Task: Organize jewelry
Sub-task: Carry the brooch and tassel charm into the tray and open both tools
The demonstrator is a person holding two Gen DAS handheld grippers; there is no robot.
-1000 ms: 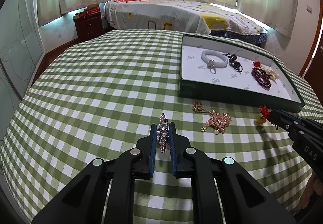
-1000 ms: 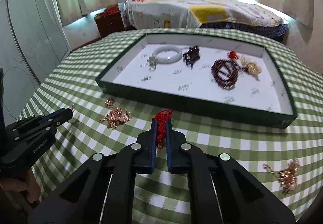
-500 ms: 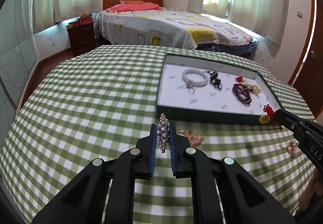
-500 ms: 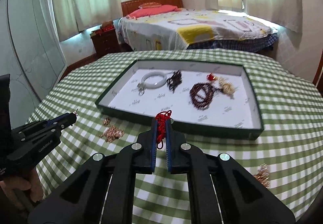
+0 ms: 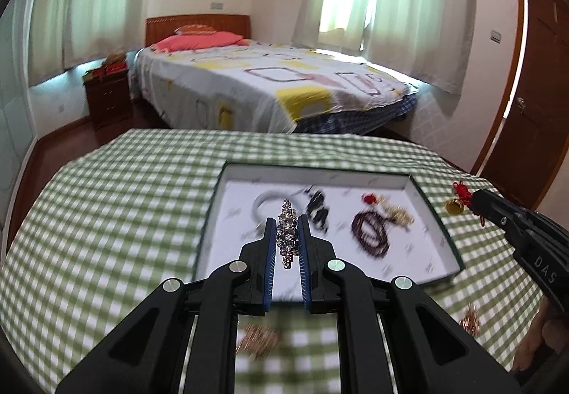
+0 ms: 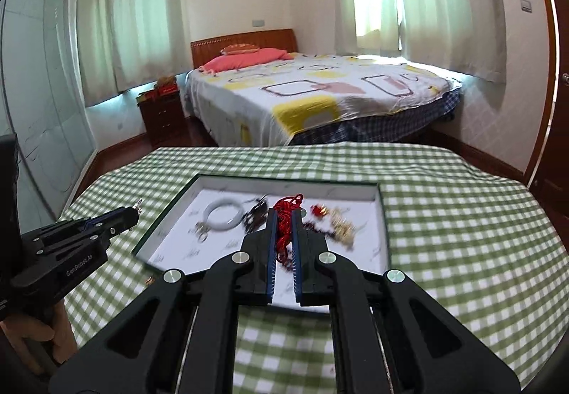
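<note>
- Rhinestones glint between the fingers of your left gripper (image 5: 288, 227): it is closed tight on a sparkly bracelet (image 5: 287, 234), held upright and lifted clear of the table.
- Your right gripper (image 6: 284, 219) is likewise closed, pinching a red cord charm (image 6: 286, 216); from the left view a small gold piece (image 5: 452, 206) hangs at its tip.
- Both pieces sit in the air at the near side of the green tray (image 5: 441, 237), which lies on the checked cloth (image 5: 117, 216) and already holds a white bangle (image 6: 222, 216), dark beads (image 5: 370, 232) and a few other bits.
- You look to be in the carrying step, both pieces on their way to the tray.
- Next, bring each one over a bare patch of white lining, lower it close, then part the fingers gently so nothing lands on the pieces already there.
- Gold chains (image 5: 258, 340) wait on the cloth near you, outside the tray.
</note>
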